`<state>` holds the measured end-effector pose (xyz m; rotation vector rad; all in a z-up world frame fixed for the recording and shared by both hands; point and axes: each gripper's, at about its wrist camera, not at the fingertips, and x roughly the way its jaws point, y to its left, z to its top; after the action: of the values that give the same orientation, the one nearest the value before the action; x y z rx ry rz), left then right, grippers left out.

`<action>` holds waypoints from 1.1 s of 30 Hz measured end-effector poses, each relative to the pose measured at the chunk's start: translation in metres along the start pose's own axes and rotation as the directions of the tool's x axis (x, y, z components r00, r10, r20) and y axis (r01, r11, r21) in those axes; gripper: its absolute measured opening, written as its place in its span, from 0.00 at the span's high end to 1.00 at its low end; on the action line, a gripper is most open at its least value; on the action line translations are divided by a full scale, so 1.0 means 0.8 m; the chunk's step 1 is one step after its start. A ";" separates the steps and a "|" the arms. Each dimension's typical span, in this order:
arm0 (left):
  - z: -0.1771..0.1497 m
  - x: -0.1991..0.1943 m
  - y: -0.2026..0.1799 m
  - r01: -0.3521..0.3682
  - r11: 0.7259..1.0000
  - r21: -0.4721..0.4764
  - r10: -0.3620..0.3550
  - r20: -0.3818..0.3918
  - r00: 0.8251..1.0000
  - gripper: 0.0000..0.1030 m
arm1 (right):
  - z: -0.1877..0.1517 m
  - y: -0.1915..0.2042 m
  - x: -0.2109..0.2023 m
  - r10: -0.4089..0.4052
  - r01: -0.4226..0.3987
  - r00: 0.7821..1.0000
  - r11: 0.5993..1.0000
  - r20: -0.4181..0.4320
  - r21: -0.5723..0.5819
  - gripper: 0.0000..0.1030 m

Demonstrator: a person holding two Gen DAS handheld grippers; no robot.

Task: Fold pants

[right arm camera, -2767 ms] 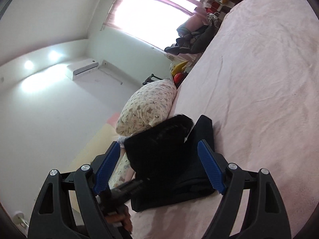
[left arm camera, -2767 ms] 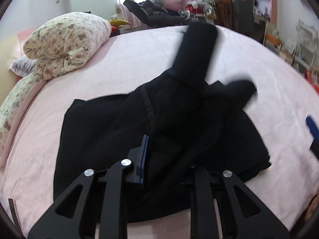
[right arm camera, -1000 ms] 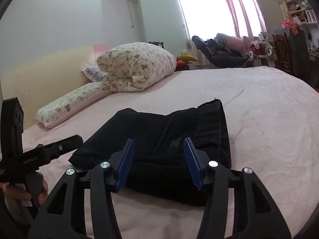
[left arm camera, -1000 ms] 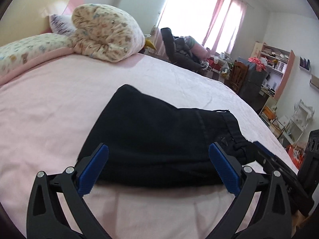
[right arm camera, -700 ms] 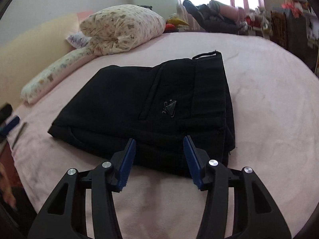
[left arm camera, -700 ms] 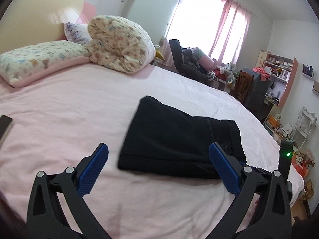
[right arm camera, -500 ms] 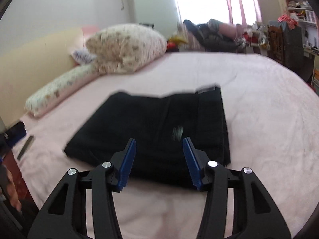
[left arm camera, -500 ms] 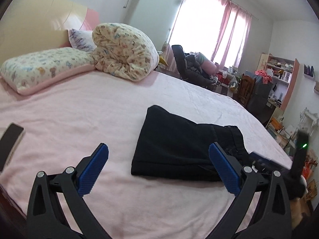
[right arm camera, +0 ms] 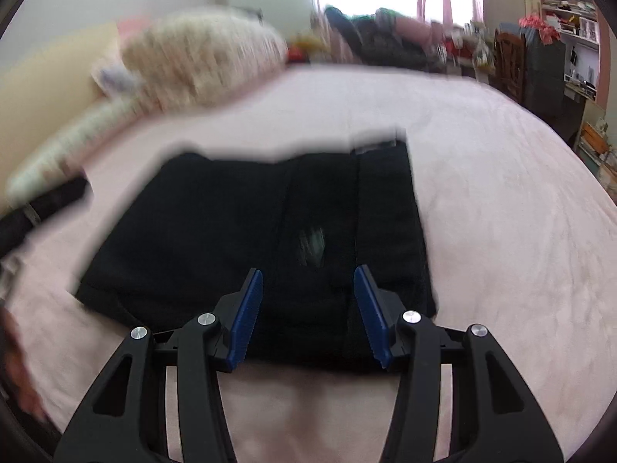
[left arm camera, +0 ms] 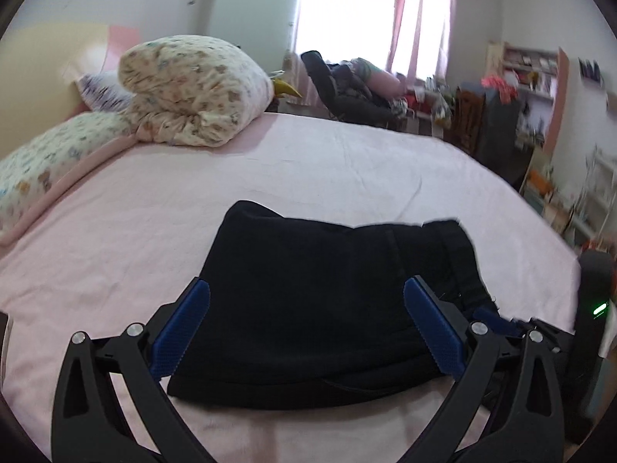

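The black pants [left arm camera: 327,293] lie folded into a flat rectangle on the pink bed [left arm camera: 308,162]. My left gripper [left arm camera: 306,330] is open wide and empty, just above the near edge of the pants. The pants also show in the blurred right wrist view [right arm camera: 270,231], waistband to the right. My right gripper [right arm camera: 308,312] is open and empty over their near edge. The right gripper's body shows at the right of the left wrist view [left arm camera: 540,332].
A rolled floral duvet [left arm camera: 193,92] and a pillow [left arm camera: 50,158] lie at the bed's far left. A chair piled with clothes [left arm camera: 347,88] and shelves [left arm camera: 532,88] stand beyond the bed. A dark object [left arm camera: 4,324] lies at the left edge.
Both grippers let go of the pants, pulled back, and have now come close over the folded pants again. The pants went from spread out to a folded rectangle.
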<state>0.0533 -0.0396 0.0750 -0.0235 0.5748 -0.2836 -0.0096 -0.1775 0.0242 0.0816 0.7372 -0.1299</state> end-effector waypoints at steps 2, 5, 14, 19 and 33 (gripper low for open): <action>-0.010 0.011 0.001 0.006 1.000 0.013 -0.006 -0.011 1.000 0.02 | -0.013 0.018 0.012 -0.085 0.086 0.996 0.992 0.014 -0.097 0.48; -0.022 0.025 0.017 0.012 1.000 -0.014 -0.012 -0.041 0.999 0.02 | -0.015 0.020 0.012 -0.100 0.102 0.995 0.991 0.029 -0.087 0.48; -0.033 0.024 0.038 0.016 0.999 -0.037 -0.017 -0.022 1.000 0.02 | -0.003 0.021 -0.010 -0.071 0.072 0.990 0.997 0.118 -0.006 0.48; -0.032 0.017 0.024 0.039 0.999 0.014 -0.040 0.033 0.999 0.02 | 0.005 0.036 -0.010 -0.081 0.087 0.983 0.996 0.163 -0.032 0.48; -0.039 0.073 0.041 0.099 0.993 -0.057 -0.109 -0.224 0.968 0.02 | 0.033 -0.001 -0.009 -0.055 0.054 0.996 0.998 0.076 0.019 0.35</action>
<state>0.0916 -0.0217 0.0144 -0.0660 0.8092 -0.3784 0.0026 -0.1805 0.0483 0.0719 0.6620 -0.1901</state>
